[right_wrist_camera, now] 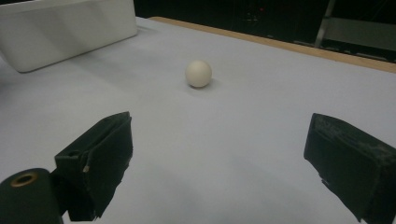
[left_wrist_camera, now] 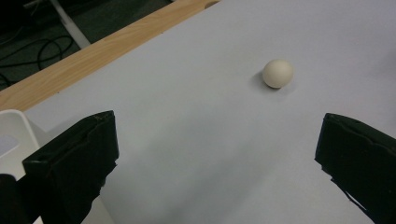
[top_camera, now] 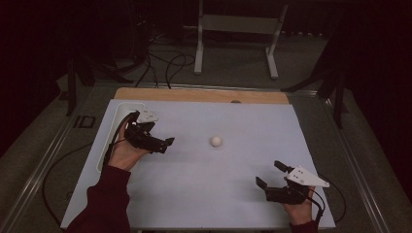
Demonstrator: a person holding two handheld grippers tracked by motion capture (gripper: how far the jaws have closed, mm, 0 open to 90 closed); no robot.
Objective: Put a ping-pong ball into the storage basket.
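Observation:
A small cream ball (top_camera: 216, 141) rests alone near the middle of the pale mat (top_camera: 218, 194). My left gripper (top_camera: 166, 144) is held in a hand at the mat's left, pointing right toward the ball, open and empty. In the left gripper view the ball (left_wrist_camera: 278, 73) lies ahead and to the right of my left gripper (left_wrist_camera: 218, 126). My right gripper (top_camera: 267, 172) is low at the front right, open and empty, pointing up-left. In the right gripper view the ball (right_wrist_camera: 198, 73) sits well ahead of my right gripper (right_wrist_camera: 220, 126).
A white tray (top_camera: 119, 109) lies along the mat's left edge, behind the left hand, and appears as the tray (right_wrist_camera: 70, 28) at upper left. A wooden strip (top_camera: 201, 95) borders the mat's far side. A white stand (top_camera: 238, 24) and cables (top_camera: 165, 63) are on the floor beyond.

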